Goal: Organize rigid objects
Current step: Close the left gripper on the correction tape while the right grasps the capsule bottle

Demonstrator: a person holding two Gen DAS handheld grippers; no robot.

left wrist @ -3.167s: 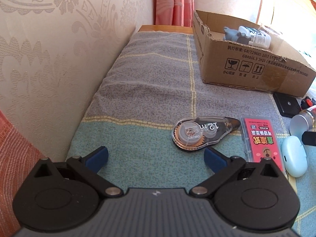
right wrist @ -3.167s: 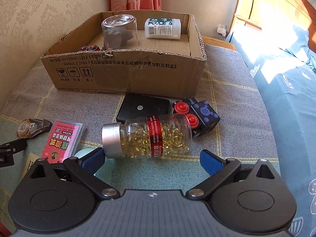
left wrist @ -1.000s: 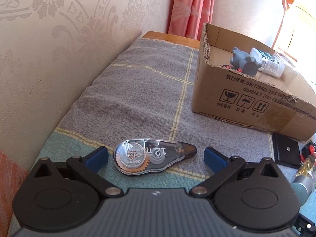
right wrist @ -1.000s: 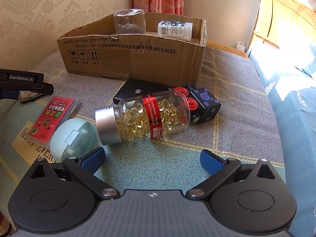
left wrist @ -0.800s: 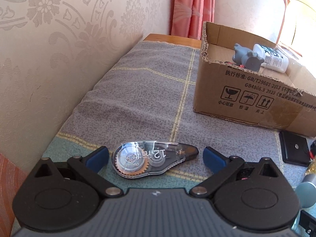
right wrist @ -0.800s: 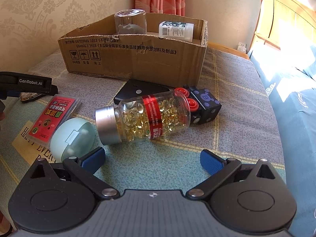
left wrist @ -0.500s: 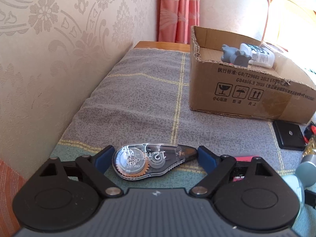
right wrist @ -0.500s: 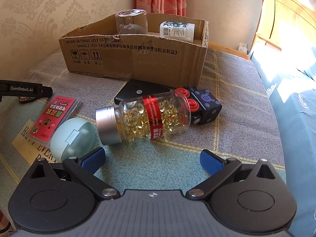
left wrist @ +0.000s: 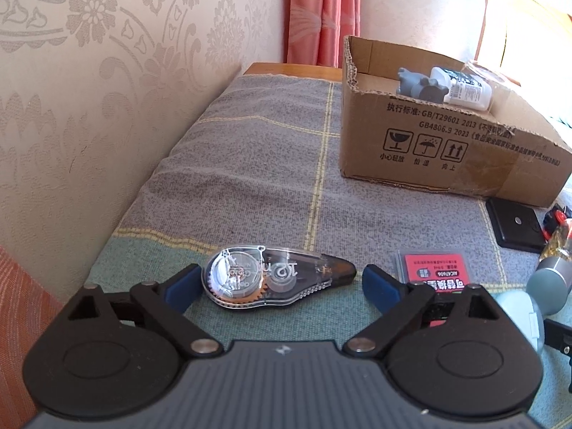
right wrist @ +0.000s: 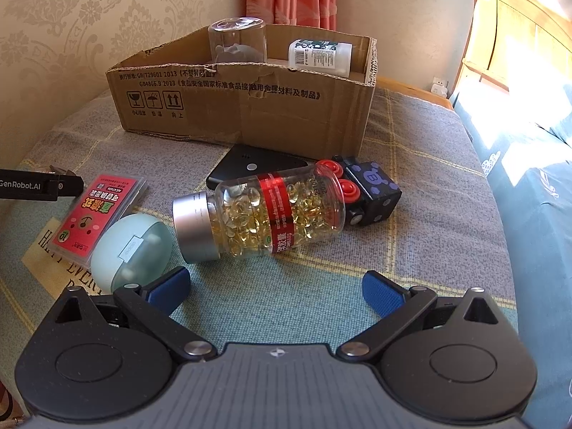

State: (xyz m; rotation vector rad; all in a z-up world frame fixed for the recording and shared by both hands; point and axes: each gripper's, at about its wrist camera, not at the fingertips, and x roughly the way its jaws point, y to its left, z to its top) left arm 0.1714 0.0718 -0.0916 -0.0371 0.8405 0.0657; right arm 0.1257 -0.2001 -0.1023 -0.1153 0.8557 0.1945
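A clear correction tape dispenser [left wrist: 275, 279] lies on the cloth between the blue pads of my left gripper [left wrist: 280, 284], which is open around it, the pads close to each end. My right gripper [right wrist: 275, 286] is open and empty just in front of a capsule bottle [right wrist: 264, 214] lying on its side. A cardboard box [right wrist: 250, 114] [left wrist: 447, 150] at the back holds a glass [right wrist: 237, 41], a white bottle [right wrist: 320, 55] and a grey figurine [left wrist: 418, 85].
A red card pack [right wrist: 96, 214] [left wrist: 434, 271], a mint green case [right wrist: 132, 250], a black flat device [right wrist: 250, 168] and a black cube toy with red buttons [right wrist: 368, 193] lie on the cloth. A wall runs along the left. A bed stands to the right.
My left gripper has moved up to the tape dispenser and its pads have narrowed around it. The right gripper has barely moved.
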